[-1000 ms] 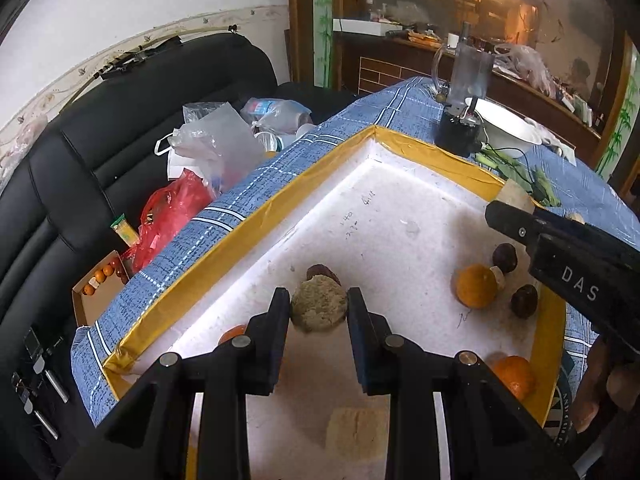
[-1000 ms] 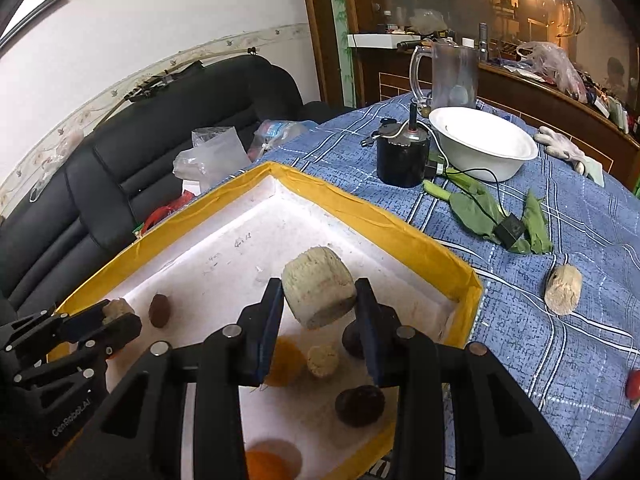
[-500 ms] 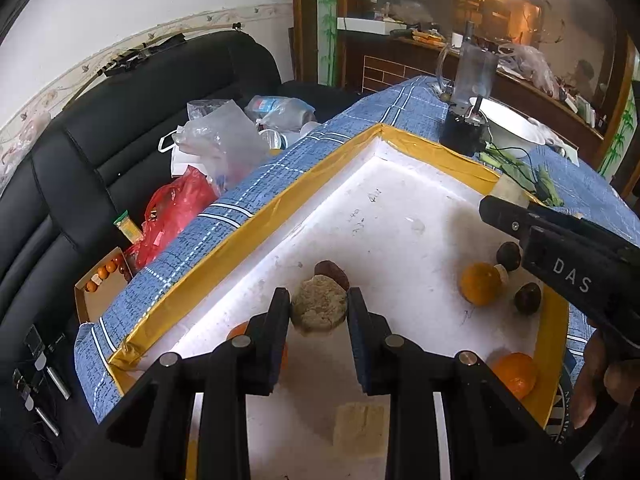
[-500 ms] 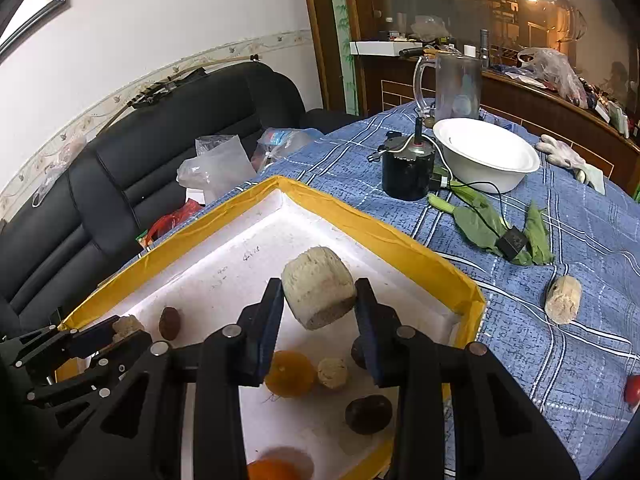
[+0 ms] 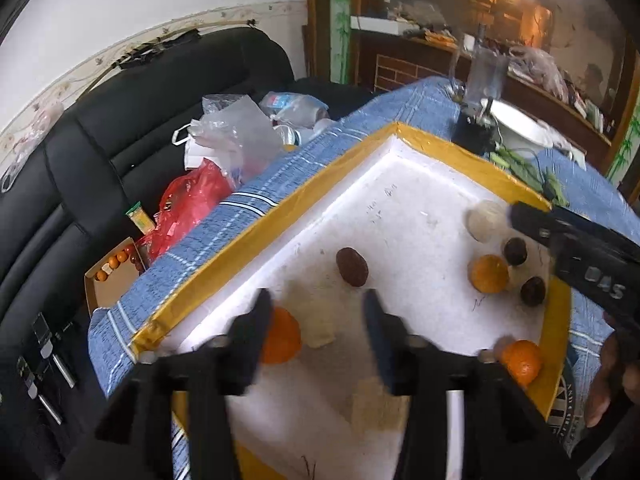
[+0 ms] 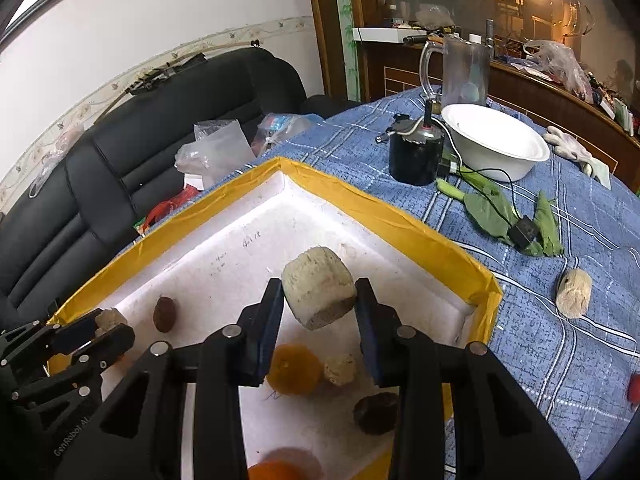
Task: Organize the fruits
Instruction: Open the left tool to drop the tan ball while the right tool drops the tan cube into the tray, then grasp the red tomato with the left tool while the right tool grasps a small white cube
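Note:
A white foam tray with a yellow taped rim lies on the blue checked tablecloth. In it lie oranges, dark brown fruits and pale beige chunks. My left gripper is open above the tray; a blurred beige chunk sits between and below its fingers. My right gripper is shut on a beige cylindrical chunk, held above the tray. In the left wrist view it is at the right.
A beige chunk lies on the cloth right of the tray. A black motor, white bowl, clear jug and green leaves stand beyond. A black sofa with plastic bags is left.
My left gripper has opened and let go of the round beige chunk, which now looks blurred below the fingers. My right gripper holds its chunk about as before.

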Motion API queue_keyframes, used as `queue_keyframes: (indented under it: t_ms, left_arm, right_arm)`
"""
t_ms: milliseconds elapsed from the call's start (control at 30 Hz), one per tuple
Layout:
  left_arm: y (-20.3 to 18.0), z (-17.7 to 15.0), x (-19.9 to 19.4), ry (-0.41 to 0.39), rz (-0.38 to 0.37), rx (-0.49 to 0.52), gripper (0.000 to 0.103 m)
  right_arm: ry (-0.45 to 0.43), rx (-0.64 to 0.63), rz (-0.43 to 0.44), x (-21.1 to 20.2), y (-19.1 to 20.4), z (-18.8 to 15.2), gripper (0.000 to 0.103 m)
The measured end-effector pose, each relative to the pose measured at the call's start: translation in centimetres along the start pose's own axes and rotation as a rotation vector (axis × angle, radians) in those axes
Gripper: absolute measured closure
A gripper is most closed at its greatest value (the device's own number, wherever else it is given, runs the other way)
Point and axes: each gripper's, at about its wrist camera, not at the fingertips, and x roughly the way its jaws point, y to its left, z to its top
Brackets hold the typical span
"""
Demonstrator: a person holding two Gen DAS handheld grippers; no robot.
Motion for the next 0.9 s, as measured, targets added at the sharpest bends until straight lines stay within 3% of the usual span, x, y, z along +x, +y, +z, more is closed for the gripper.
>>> queue_keyframes:
  t_ms: [67,100,200,267,500,633,800,900]
  left_arm:
    - [0.5,-0.2,-0.7,-0.007,-0.005,-0.025,0.044]
    - [0.7,-0.3,-1.1,-0.012,-0.011,-0.039,0.04]
    - [1.1,-0.6,-2.3,-0.049,-0.039,-0.098,0.025]
    - [0.7,-0.8,-3.0,-0.064,-0.062,-0.119,0.023]
    - [-6.6,-2.2,-4.7,-0.068,-0.177,0.047,0.022]
    - [-12.6,-3.6,-5.1,-0.065,-0.268,0.184,0.022]
    - [-19.1,-4.3,-4.8,-0.058,-0.359,0.293,0.022]
    - [-22.3,-4.1,-4.2,-0.053,-0.393,0.346,0.022]
  right_arm:
    - [0.006,0.006,-0.009,-0.4,-0.1,-0.2,0.053]
    - [-0.005,0.007,-0.017,-0.9,-0.1,-0.2,0.043]
    - [-0.043,0.018,-0.028,-2.9,-0.6,-0.3,0.038]
    - [-0.067,0.04,-0.043,-4.4,-1.3,-0.6,0.035]
    - [-0.121,0.124,-0.124,-11.3,-6.4,-5.8,0.026]
    - [-0.121,0.217,-0.204,-14.7,-11.4,-10.0,0.024]
    - [-0.066,0.403,-0.385,-17.6,-20.7,-15.9,0.024]
    - [-0.021,0.437,-0.441,-17.3,-24.3,-16.8,0.039]
